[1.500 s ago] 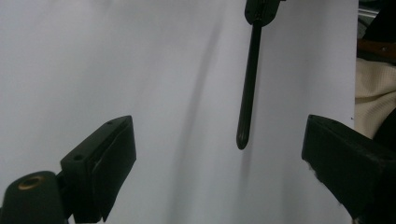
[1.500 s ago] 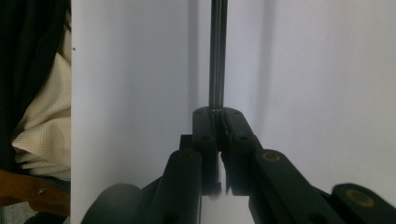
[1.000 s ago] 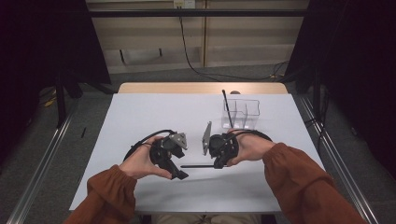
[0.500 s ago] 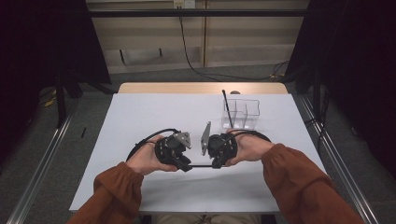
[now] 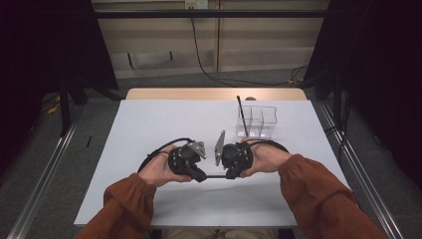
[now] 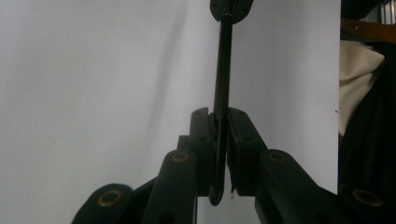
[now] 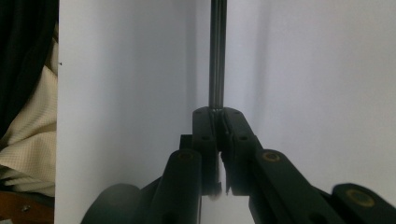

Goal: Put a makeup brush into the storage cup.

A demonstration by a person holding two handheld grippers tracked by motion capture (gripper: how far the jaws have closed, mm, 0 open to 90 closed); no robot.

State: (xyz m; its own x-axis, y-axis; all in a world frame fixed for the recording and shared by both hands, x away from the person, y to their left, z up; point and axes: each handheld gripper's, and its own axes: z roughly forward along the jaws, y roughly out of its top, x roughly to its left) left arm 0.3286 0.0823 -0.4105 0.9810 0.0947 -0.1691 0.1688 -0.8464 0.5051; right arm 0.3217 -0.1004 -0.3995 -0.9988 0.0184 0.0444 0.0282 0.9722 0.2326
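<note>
Since the earlier high view, the left gripper has swung inward to meet the near end of the thin black rod, and its jaws have just been closing, with the rod now between them.

Left gripper: clenched on the thin black rod. In the left gripper view the rod runs straight up between the two black pads, which press on it from both sides; its rounded tip sits below the pads.

Right gripper: also clenched on the same rod. In the right gripper view the rod rises from the closed pads and runs to the top of the frame.

Rod position: in the high view it lies level between the two grippers, crosswise to the person, just above the white surface and close to the near edge. Each end is held by one gripper.

Rod appearance: slender, straight, dark, with a slight sheen along its length.

Clearance: the white surface is bare to the left of the hands and behind them. Farther back on the right stands a clear plastic compartment holder, with a second thin black rod leaning upright in it, well apart from the grippers. The far wooden edge of the surface lies beyond.
</note>
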